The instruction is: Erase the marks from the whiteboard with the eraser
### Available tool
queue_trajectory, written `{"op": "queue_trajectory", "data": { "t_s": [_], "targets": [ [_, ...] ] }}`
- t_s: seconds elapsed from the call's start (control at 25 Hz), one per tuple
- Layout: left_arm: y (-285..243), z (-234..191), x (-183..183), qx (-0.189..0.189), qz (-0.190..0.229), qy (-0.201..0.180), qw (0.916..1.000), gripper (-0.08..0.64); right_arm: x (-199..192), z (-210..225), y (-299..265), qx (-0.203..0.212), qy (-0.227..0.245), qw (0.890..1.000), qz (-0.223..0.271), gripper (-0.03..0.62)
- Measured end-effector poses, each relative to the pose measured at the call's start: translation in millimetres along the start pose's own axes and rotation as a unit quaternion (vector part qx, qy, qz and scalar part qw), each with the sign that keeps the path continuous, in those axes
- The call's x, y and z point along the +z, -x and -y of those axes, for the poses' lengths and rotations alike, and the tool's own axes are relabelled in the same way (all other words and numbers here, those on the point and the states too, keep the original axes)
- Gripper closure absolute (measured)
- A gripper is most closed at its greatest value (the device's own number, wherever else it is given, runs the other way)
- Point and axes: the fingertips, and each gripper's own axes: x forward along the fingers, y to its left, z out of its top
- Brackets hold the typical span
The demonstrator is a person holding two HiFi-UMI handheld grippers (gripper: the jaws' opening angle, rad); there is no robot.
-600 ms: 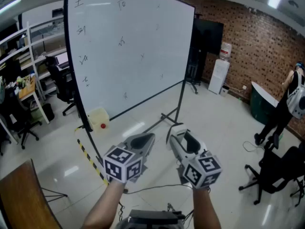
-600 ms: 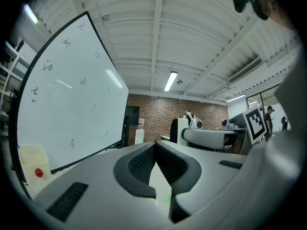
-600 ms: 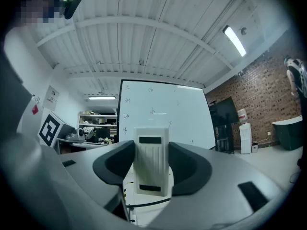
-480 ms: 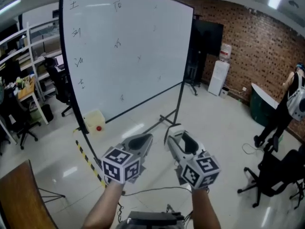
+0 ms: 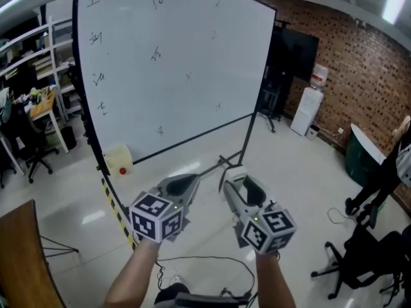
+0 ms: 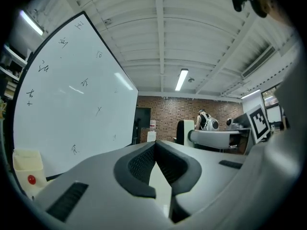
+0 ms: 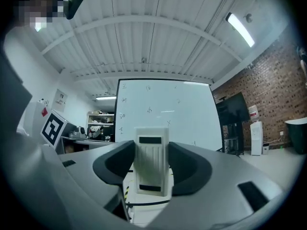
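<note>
Right gripper (image 5: 235,182) pinches the white eraser (image 7: 152,169), held well short of the whiteboard (image 5: 192,108). Beside it, the left gripper (image 5: 184,185) is pressed together on nothing. Every scribbled mark (image 5: 156,54) looks untouched, so I'd say all the wiping is still to do.

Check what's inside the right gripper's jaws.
A white eraser is clamped upright between the jaws of the right gripper, ribbed face toward the camera. Its far face and bottom end are covered, so they cannot be seen.

A brick wall (image 5: 363,63) stands right, shelving (image 5: 54,76) left; strip lights (image 5: 393,4) glare on the pale glossy floor (image 5: 302,172).
</note>
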Motion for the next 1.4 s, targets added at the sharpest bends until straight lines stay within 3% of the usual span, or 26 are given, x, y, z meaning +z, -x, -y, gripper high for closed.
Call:
{"op": "queue_trajectory", "data": {
  "t_s": [0.32,0.84,1.08,1.4],
  "targets": [
    [-58.3,-43.1,-2.5,0.017,-0.004,-0.003,0.9998,0.557,-1.6,47.1,-55.5,0.012,-0.005,1.000,0.005,0.362],
    [-171.2,-192.7,33.2,0.036,0.029,-0.013,0.9989,0.557,11.7,115.1,-232.9,0.028,0.022,0.999,0.006,0.364],
    [-203.4,-241.1,48.7,0.044,0.031,-0.023,0.9983,0.557,24.1,132.3,-294.8,0.036,0.026,0.999,0.020,0.362],
    [-228.0,-295.9,54.8,0.098,0.030,-0.018,0.9946,0.557,34.7,146.4,-365.5,0.076,0.027,0.996,0.034,0.362]
  ]
}}
